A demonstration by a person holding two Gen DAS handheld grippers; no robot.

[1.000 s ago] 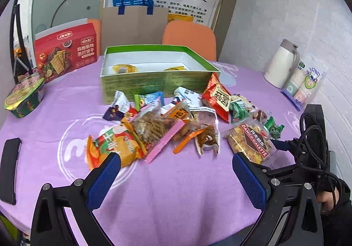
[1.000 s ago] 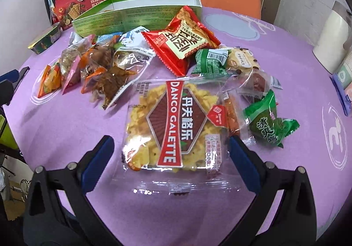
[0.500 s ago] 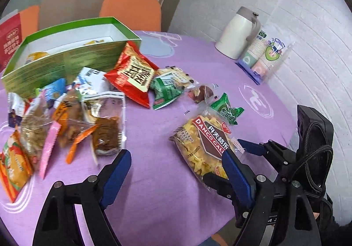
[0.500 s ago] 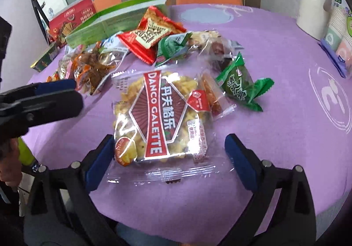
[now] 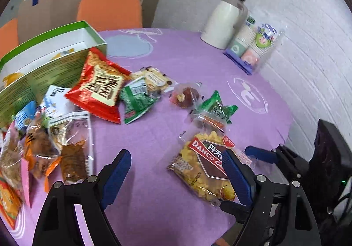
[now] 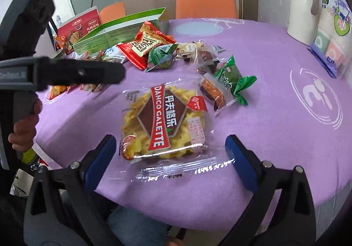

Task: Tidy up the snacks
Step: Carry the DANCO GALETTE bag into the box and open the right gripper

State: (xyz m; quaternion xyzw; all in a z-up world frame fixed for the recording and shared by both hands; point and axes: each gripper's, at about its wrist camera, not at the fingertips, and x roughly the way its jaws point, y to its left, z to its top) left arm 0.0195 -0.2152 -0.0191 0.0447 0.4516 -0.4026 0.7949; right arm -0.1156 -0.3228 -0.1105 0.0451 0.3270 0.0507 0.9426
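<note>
Right wrist view shows our right gripper (image 6: 170,153) spread wide, its pads either side of the Danco Galette packet (image 6: 164,122) lying flat near the table's (image 6: 275,65) front edge, touching nothing yet; we judge it lined up to pinch the clear seam. Our left gripper (image 5: 176,173) is also wide and empty beside it. The green box (image 5: 52,63) waits behind the snack pile.

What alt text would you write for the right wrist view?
The open right gripper frames a clear Danco Galette snack pack lying flat on the purple tablecloth. Behind it, more snacks lie before a green box.
</note>
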